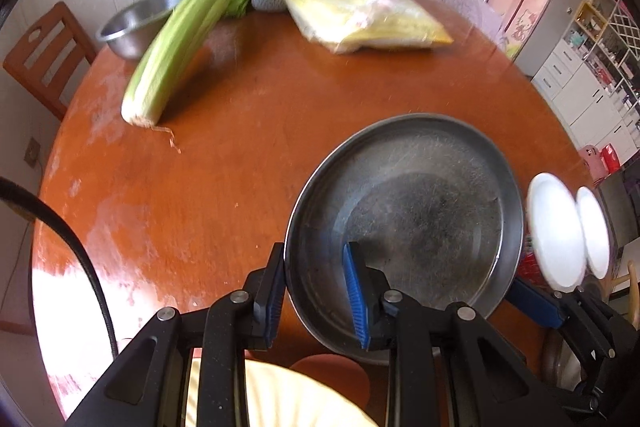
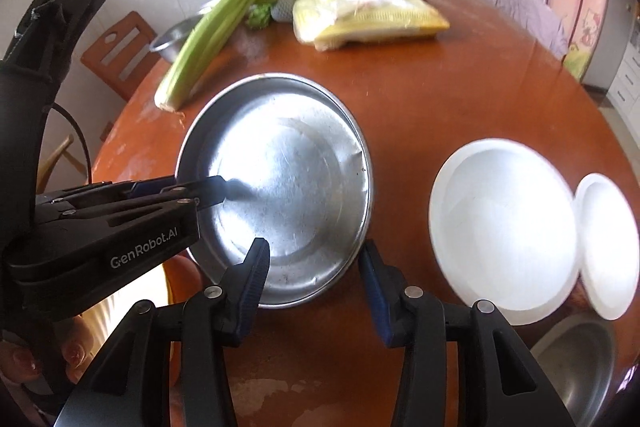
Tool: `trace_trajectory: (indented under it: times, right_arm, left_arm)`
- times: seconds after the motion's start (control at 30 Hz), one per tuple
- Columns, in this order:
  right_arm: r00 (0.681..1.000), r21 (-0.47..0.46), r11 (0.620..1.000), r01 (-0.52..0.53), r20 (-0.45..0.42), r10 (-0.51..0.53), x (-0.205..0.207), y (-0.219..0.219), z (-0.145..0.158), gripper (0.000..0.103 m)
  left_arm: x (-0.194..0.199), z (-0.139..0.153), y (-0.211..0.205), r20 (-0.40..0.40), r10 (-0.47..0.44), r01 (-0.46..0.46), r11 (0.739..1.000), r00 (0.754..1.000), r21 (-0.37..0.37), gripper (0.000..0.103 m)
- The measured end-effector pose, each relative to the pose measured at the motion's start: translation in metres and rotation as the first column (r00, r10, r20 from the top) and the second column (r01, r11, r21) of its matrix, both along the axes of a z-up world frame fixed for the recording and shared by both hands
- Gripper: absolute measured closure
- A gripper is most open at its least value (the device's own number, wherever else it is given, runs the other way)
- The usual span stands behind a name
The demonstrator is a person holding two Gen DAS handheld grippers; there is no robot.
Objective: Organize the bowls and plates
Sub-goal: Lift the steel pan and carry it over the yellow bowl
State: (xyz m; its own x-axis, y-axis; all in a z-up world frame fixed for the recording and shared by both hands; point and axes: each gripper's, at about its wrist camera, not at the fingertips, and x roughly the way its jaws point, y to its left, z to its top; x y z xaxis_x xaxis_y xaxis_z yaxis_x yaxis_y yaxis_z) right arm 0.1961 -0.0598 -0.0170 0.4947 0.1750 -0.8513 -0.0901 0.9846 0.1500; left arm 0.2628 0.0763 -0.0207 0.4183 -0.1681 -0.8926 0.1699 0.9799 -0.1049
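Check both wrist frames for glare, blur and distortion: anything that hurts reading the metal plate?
Left wrist: metal plate reads dull and scratched, no blowout; celery and bag motion-smeared; strong fisheye bending at the edges. Right wrist: hard glare whitens the plate's base; left hand-held gripper tip blurs in it; white plates nearly blown out.

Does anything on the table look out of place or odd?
Yes. The celery leans on the rim of a steel bowl, root end on the table. The left claw holds the steel plate tilted.
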Motion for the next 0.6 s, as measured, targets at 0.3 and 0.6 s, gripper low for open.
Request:
trace_trajectory:
  times: [0.3,0.6]
  right_arm:
    - [0.998,0.005,1.0,-0.01,0.058,0.009,-0.008,-0.003,0.017,0.055]
    - [0.994,0.03,0.998,-0.047,0.097,0.044,-0.027,-0.006,0.041,0.055]
  left_arm:
    - [-0.013,0.031,-0.003,0.075,-0.011,0.013,1.0,0.997,-0.018,0.074]
    - [-0.036,0.052,-0.001,0.12,-0.003,0.004,1.0,0.993,-0.007,0.074]
